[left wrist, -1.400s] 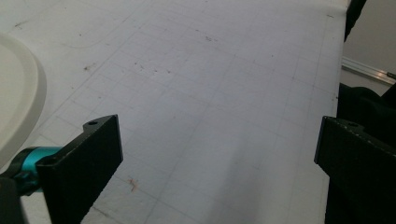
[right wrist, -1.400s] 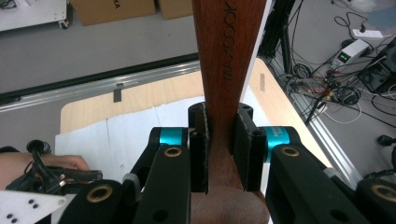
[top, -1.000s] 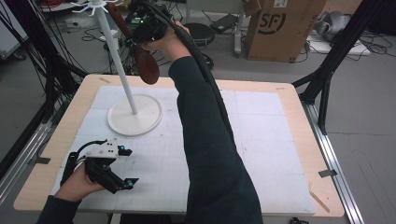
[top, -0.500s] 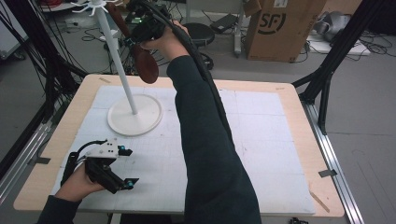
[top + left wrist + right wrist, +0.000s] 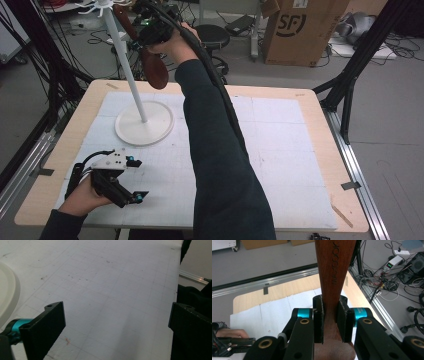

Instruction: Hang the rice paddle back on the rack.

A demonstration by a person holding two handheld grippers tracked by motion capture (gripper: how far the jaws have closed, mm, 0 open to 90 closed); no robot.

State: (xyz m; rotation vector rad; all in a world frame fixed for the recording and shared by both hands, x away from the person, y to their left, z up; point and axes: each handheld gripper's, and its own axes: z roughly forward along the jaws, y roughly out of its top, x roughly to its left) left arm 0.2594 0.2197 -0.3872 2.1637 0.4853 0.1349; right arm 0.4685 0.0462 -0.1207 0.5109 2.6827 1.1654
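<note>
A dark brown wooden spoon (image 5: 154, 70) hangs bowl-down beside the tall white stand's pole (image 5: 127, 65), its handle tilted up toward the hooks at the stand's top (image 5: 102, 6). My right gripper (image 5: 150, 32) is raised high at the back left and is shut on the spoon's handle. In the right gripper view the pads (image 5: 318, 322) press both sides of the spoon handle (image 5: 335, 270) just above the bowl. My left gripper (image 5: 137, 179) rests low on the white mat at the front left, open, with bare mat between its jaws in the left gripper view (image 5: 117, 322).
The stand's round white base (image 5: 145, 122) sits on the mat at the left, and its edge (image 5: 7, 297) lies close to my left gripper. My right forearm (image 5: 215, 150) stretches across the table's middle. A cardboard box (image 5: 295, 30), a stool (image 5: 210, 35) and cables lie beyond the far edge.
</note>
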